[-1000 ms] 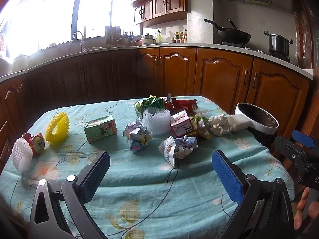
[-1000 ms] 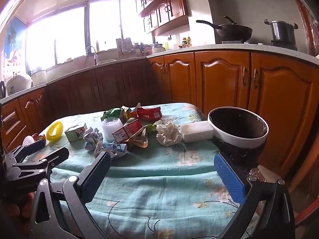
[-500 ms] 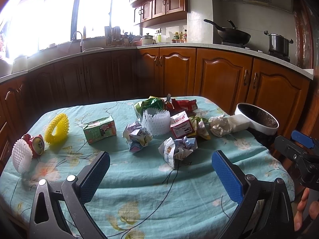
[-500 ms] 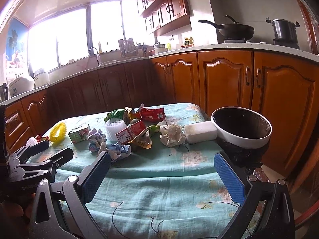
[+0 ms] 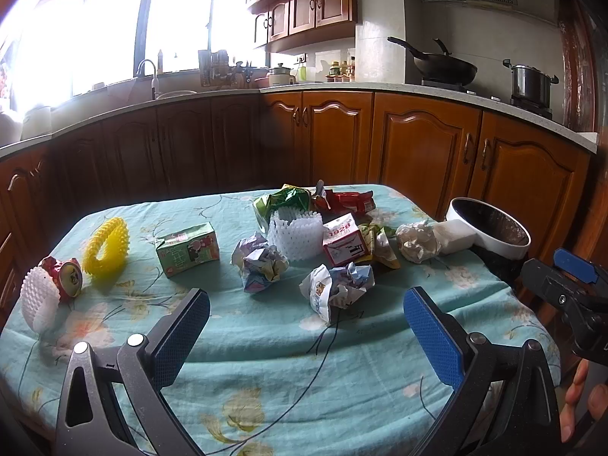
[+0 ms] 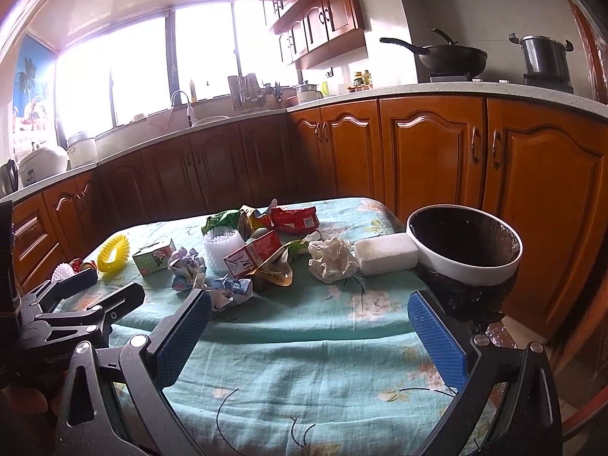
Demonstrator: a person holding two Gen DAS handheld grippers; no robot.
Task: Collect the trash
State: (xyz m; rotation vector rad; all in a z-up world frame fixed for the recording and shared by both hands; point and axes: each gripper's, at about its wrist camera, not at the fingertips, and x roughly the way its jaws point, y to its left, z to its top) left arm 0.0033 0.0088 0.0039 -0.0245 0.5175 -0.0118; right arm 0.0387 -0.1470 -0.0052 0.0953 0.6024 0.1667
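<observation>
Both my left tongs (image 5: 304, 326) and right tongs (image 6: 309, 328) hang spread, empty. The nearest paper wad (image 5: 336, 288) on the table (image 5: 266, 342) looks light, probably springy; I'd pinch across its middle.

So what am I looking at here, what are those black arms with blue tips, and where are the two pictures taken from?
A person holds a two-finger clamp tool in each hand; each carries a camera looking along its fingers. One picture is from the left gripper, the other from the right gripper. Both stand open, holding nothing. On the table lies trash: crumpled paper, a green carton, a red carton, snack wrappers. At its right edge stands a bag-lined bin.
</observation>
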